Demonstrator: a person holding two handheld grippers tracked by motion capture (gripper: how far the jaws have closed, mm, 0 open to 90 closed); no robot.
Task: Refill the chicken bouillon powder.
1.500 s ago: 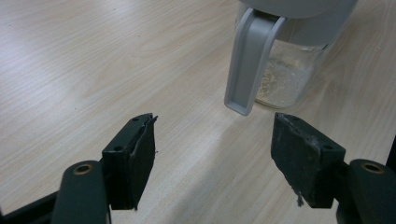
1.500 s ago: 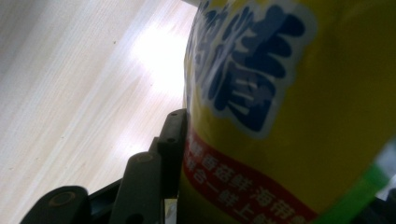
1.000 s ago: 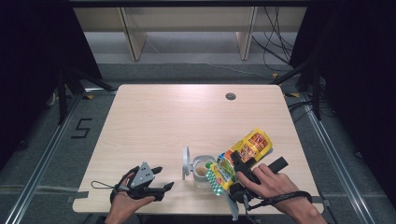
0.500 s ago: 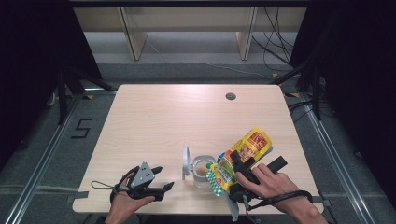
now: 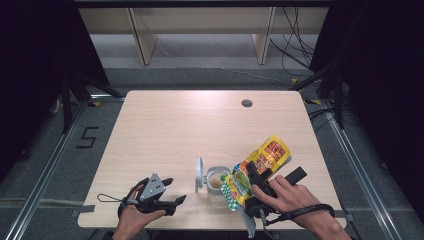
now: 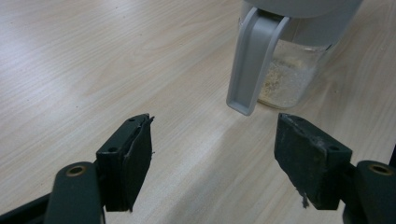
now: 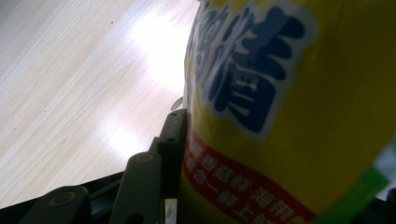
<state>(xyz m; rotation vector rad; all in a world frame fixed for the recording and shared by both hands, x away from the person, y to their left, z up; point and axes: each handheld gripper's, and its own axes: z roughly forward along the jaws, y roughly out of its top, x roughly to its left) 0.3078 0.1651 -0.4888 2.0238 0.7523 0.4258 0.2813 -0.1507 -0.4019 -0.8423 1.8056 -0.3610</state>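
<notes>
Nothing has moved since the earlier frame: the right gripper [image 5: 252, 182] stays clamped on a yellow snack bag [image 5: 260, 162], tilted with its lower end over the mouth of a clear jar [image 5: 216, 183] near the wooden table's [image 5: 190, 125] front edge. Its grey flip lid [image 5: 199, 173] stands open. At the jar's left, the left gripper [image 5: 172, 192] rests on the table, jaws apart and empty
</notes>
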